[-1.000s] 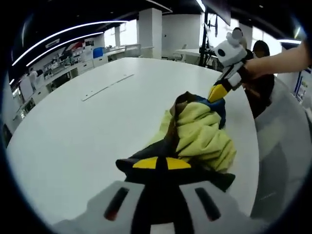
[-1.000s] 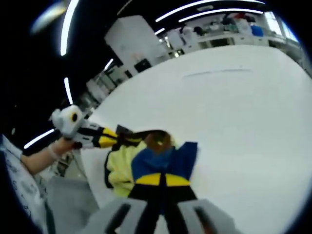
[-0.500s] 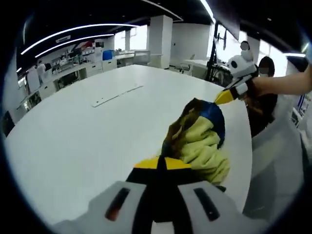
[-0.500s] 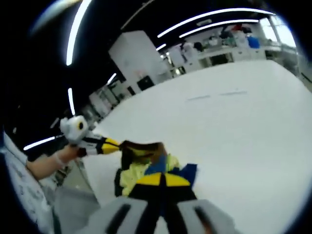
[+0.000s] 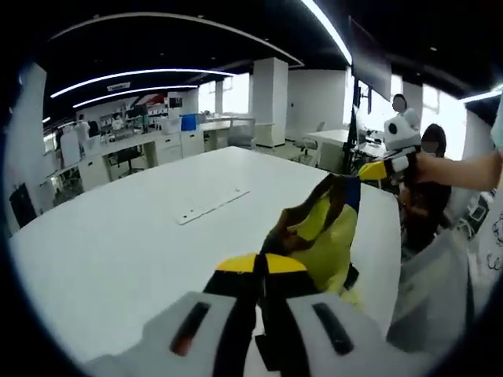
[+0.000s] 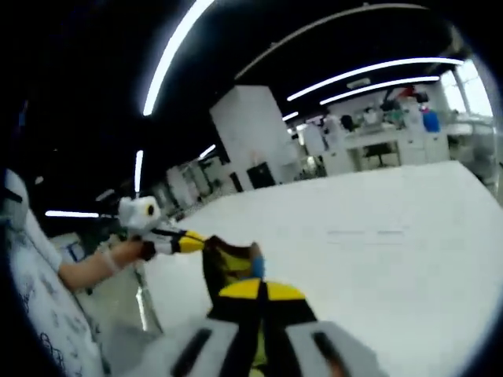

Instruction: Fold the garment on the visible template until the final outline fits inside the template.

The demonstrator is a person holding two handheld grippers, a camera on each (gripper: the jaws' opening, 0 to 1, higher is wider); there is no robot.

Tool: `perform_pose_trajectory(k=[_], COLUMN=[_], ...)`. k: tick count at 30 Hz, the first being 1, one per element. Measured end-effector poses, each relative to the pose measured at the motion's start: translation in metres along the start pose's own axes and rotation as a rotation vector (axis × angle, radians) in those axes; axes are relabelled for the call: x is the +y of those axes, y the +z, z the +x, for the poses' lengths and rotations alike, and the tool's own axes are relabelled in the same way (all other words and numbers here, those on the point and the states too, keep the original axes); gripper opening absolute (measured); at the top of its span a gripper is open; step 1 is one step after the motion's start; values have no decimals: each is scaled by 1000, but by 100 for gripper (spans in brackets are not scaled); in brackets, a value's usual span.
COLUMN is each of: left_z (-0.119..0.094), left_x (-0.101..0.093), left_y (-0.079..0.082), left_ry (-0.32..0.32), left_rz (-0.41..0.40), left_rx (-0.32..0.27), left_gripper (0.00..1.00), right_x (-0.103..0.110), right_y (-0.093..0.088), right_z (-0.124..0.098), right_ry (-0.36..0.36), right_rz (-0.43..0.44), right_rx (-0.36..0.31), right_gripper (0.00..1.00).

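Between the two grippers hangs the garment (image 5: 322, 236) — a yellow cloth with dark brown and blue parts. It is lifted off the white table (image 5: 126, 236) and stretched from one gripper to the other.

At the bottom of the left gripper view, the left gripper (image 5: 261, 265) has its yellow-tipped jaws pressed together on one end of the garment; the cloth rises from the tips, forward and to the right. At the far end of the cloth, up and to the right, the right gripper (image 5: 376, 170) comes into view, held by a person's hand (image 5: 428, 163). Its yellow jaws meet the upper corner of the garment.

At the bottom of the right gripper view, the jaws of the right gripper (image 6: 262, 290) are also closed on the garment (image 6: 232, 263), which shows just above and left of the tips. Farther left, the left gripper (image 6: 191, 241) touches the other end of the cloth, with a hand (image 6: 126, 253) behind it.

Ahead of both grippers lies the table — a long narrow strip (image 5: 212, 206) is on its surface, well apart from the garment. Beyond the table stand desks and a white pillar (image 5: 269, 102).
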State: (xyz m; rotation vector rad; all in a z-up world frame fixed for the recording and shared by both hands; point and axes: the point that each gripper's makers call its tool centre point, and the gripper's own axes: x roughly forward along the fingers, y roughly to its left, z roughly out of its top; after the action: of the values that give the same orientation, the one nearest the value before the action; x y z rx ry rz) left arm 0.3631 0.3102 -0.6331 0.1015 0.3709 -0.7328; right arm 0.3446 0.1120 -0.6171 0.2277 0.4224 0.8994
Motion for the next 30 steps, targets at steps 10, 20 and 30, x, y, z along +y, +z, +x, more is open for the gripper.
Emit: perform_pose_trajectory(k=[10,20,30], left_z=[-11,11,75], left_x=[25,63,117], left_y=[40,43,-7], left_ry=[35,63,101], left_rz=[-15,-59,-171], left_rx=[-89,-105,-18], left_gripper=[0,0,0], right_x=[13,-12,-82], right_y=[55,73,42], right_z=[5,39,99], right_ry=[46,42,-44], right_rz=[-22,-28,57], right_rx=[-129,-132,-24], right_gripper=[0,0,0])
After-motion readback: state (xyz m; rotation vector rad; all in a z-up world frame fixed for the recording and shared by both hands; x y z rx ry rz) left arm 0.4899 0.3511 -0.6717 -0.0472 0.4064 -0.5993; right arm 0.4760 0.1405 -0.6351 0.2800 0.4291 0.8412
